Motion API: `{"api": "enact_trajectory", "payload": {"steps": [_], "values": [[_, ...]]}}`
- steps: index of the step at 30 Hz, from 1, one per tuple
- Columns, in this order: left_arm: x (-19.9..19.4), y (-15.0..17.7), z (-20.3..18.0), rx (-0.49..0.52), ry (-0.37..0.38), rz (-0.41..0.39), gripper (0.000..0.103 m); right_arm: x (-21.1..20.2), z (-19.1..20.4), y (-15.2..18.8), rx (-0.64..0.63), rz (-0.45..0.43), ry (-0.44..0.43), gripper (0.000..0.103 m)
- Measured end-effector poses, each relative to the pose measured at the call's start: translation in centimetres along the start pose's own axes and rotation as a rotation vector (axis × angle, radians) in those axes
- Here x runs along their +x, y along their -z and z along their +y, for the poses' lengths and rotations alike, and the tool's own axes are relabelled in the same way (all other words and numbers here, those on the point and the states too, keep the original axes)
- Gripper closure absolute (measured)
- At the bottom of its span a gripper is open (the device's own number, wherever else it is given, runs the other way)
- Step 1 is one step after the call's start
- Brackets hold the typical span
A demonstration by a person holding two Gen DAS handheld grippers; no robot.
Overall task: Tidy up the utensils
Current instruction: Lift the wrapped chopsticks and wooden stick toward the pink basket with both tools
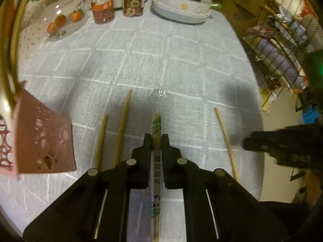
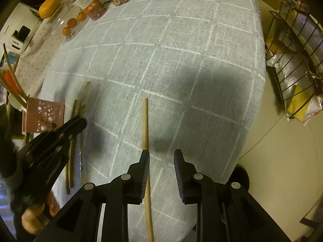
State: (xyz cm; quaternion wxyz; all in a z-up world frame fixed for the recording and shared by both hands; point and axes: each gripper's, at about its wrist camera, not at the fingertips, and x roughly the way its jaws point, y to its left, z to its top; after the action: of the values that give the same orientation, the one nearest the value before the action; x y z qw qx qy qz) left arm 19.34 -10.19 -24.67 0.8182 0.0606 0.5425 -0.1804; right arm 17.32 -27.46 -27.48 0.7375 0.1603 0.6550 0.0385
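Three bare round wooden chopsticks (image 1: 227, 143) lie on the pale-blue checked woven tablecloth (image 1: 141, 60). The black left gripper (image 1: 156, 141) is clamped on a clear-wrapped chopstick pair (image 1: 156, 125); the black right gripper (image 2: 162, 157) stands apart, one ribbed pad (image 2: 146, 173) touching a chopstick.

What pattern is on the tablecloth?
Pale grey tablecloth with a white grid of lines; clearest in the right wrist view.
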Motion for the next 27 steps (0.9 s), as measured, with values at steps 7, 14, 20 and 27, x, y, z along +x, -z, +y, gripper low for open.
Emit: {"api": "enact_trajectory", "payload": {"steps": [7, 14, 20, 27], "values": [[-4.1, 1.0, -0.3, 0.021, 0.043, -0.062, 0.092, 1.2, 2.3, -0.9, -0.027, -0.008, 0.018, 0.078], [-6.6, 1.8, 0.4, 0.023, 0.059, -0.102, 0.092, 3.2, 4.9, -0.3, -0.158, -0.034, 0.127, 0.090], [-8.1, 2.4, 0.7, 0.035, 0.061, -0.133, 0.092, 3.0, 5.3, 1.0, -0.205, -0.081, 0.128, 0.097], [-11.3, 3.3, 1.5, 0.032, 0.068, -0.202, 0.092, -2.3, 7.0, 3.7, -0.259, -0.253, 0.054, 0.097]]}}
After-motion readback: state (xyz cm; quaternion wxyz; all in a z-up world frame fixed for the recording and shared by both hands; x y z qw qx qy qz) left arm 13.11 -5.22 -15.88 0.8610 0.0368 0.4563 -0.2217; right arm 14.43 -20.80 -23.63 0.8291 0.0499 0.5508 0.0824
